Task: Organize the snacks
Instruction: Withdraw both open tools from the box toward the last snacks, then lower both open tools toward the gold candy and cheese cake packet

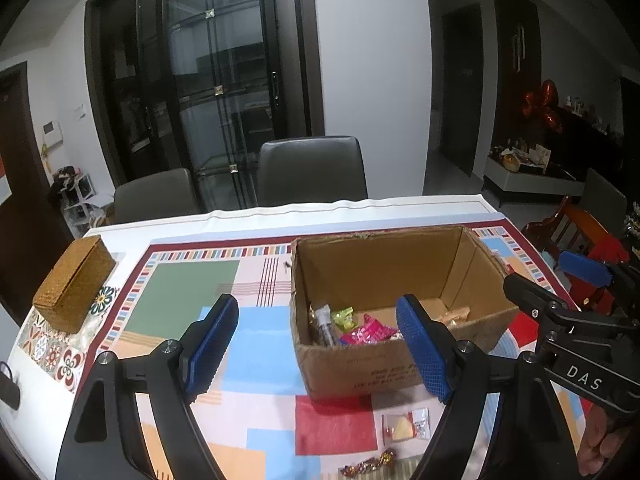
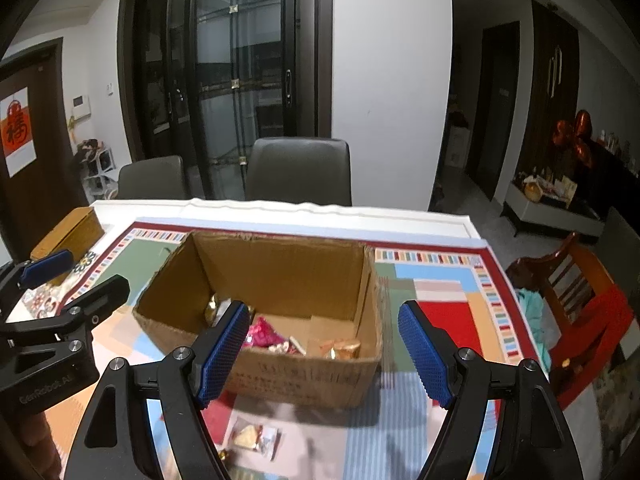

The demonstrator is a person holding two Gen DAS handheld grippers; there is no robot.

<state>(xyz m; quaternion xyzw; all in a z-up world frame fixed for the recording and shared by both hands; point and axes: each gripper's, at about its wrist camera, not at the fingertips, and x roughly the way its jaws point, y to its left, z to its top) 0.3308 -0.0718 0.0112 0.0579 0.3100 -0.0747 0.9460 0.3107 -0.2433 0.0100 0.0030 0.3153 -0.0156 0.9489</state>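
An open cardboard box (image 1: 400,272) (image 2: 280,268) stands on the patterned tablecloth. Inside lie a pink wrapper (image 1: 372,330) (image 2: 262,334), a green packet (image 1: 344,318) and gold-wrapped pieces (image 1: 454,316) (image 2: 340,348). In front of the box, a clear packet with a yellow wedge (image 1: 404,424) (image 2: 254,436) and a dark twisted candy (image 1: 372,462) rest on the cloth. My left gripper (image 1: 320,344) (image 2: 72,280) hovers open at the box's near left corner, holding nothing. Beside it, my right gripper (image 2: 324,354) (image 1: 560,280) is open and empty over the box's near wall.
A woven brown box (image 1: 74,284) (image 2: 68,232) sits at the table's far left. Two grey chairs (image 1: 312,172) stand behind the far edge. A wooden chair with red cloth (image 2: 580,300) is off the right side. A small black object (image 1: 8,384) lies at the left edge.
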